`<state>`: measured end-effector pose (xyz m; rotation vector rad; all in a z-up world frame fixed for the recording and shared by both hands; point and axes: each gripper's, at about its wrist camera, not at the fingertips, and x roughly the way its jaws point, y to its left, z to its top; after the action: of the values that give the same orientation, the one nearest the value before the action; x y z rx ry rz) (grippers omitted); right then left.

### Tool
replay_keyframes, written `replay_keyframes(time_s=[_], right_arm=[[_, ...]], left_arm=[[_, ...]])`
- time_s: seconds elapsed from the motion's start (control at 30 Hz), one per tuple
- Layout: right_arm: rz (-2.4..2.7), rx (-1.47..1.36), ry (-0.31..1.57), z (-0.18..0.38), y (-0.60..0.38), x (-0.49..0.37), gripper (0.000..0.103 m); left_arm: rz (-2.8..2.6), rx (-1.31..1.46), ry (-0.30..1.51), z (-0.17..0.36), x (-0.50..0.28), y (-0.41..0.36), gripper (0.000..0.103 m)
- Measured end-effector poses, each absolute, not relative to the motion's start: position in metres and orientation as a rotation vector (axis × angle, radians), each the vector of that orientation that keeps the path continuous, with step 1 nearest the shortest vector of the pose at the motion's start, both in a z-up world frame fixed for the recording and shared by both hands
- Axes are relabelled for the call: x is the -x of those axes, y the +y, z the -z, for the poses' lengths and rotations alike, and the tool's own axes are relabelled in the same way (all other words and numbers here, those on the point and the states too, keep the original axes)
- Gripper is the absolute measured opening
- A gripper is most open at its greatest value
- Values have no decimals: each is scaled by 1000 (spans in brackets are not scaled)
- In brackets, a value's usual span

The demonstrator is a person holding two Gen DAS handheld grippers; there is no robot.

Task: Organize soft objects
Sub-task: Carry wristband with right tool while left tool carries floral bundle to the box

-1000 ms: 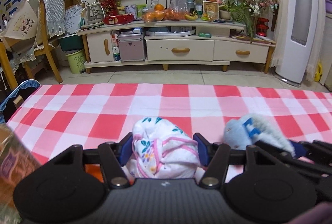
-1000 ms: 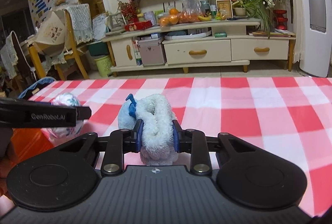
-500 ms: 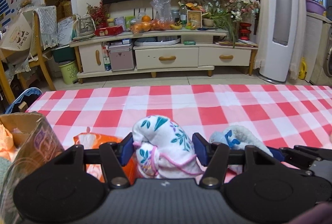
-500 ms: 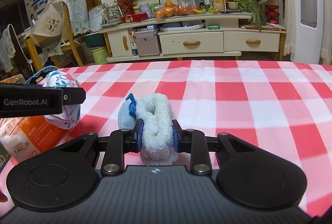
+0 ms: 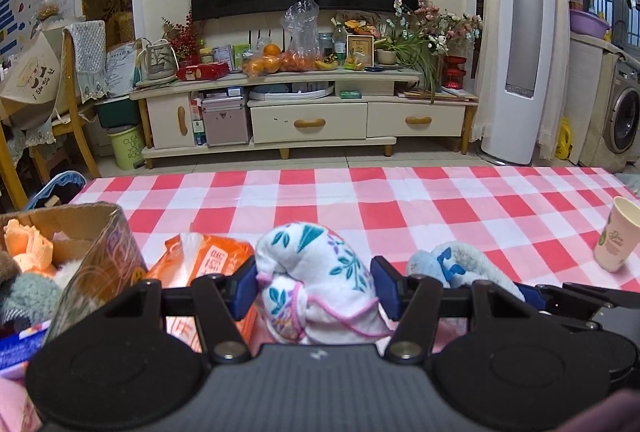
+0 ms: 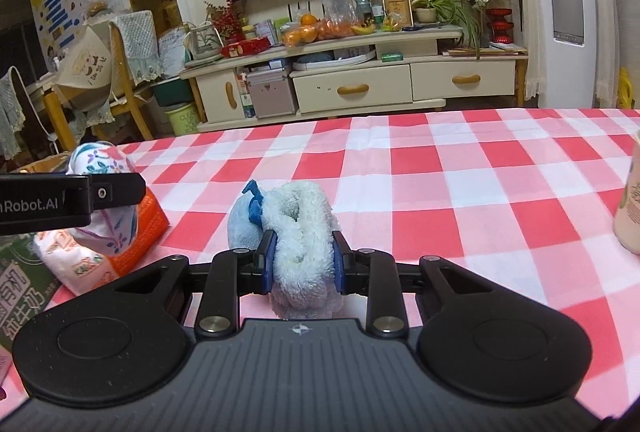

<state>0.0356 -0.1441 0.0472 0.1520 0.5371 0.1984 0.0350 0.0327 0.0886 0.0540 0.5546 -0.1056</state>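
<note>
My left gripper [image 5: 312, 286] is shut on a white floral cloth bundle [image 5: 320, 280], held above the red-checked tablecloth [image 5: 400, 200]. The same bundle [image 6: 102, 168] shows at the left of the right wrist view, behind the left gripper's finger [image 6: 72, 198]. My right gripper [image 6: 303, 264] is shut on a fluffy pale-blue sock roll [image 6: 300, 228]; that roll [image 5: 452, 264] appears just right of the left gripper. A cardboard box [image 5: 100, 252] holding several soft items stands at the left, lower than the bundle.
An orange wet-wipe pack [image 5: 208, 256] lies beside the box, under the left gripper. A paper cup [image 5: 618, 236] stands at the table's right edge. Beyond the table are a TV cabinet [image 5: 304, 112], a chair [image 5: 68, 104] and a tall white air conditioner [image 5: 520, 32].
Both grippers have drawn back and to the left with their loads. The box, the orange pack and the paper cup have come into view.
</note>
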Motion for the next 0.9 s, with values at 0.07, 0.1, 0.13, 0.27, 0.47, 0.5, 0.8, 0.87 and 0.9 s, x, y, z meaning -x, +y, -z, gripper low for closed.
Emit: replay_keyframes(time_s=[0.07,0.1,0.13,0.27,0.47,0.5,0.8,0.87,0.9], right_arm=[[-197,-146,532,-50,-144,-29,33],[-195,-144,530,-50,-144,-25,33],[-194,-143,528,-52,-143,-21,33],[-192,-142,523,-56,-143,-9,33],[-194,-137,510,-61,-139,8,33],[-195,-136,509,-62,-139,11,33],[-183,-136,498,-68,-134,37,33],[-184,-133,496,-69,-133,42,33],[-185,-129,495,-69,-132,44,33]], left_arm=[[102,-58,549,-91,-29,35,59],[101,-57,547,-91,-26,36,59],[100,-52,548,-92,-23,38,59],[87,-45,544,-95,-13,45,59],[55,-39,537,-99,5,58,59],[51,-41,537,-99,7,60,59],[29,-43,522,-109,24,77,59],[27,-44,519,-111,28,79,59],[27,-46,515,-112,30,82,59]])
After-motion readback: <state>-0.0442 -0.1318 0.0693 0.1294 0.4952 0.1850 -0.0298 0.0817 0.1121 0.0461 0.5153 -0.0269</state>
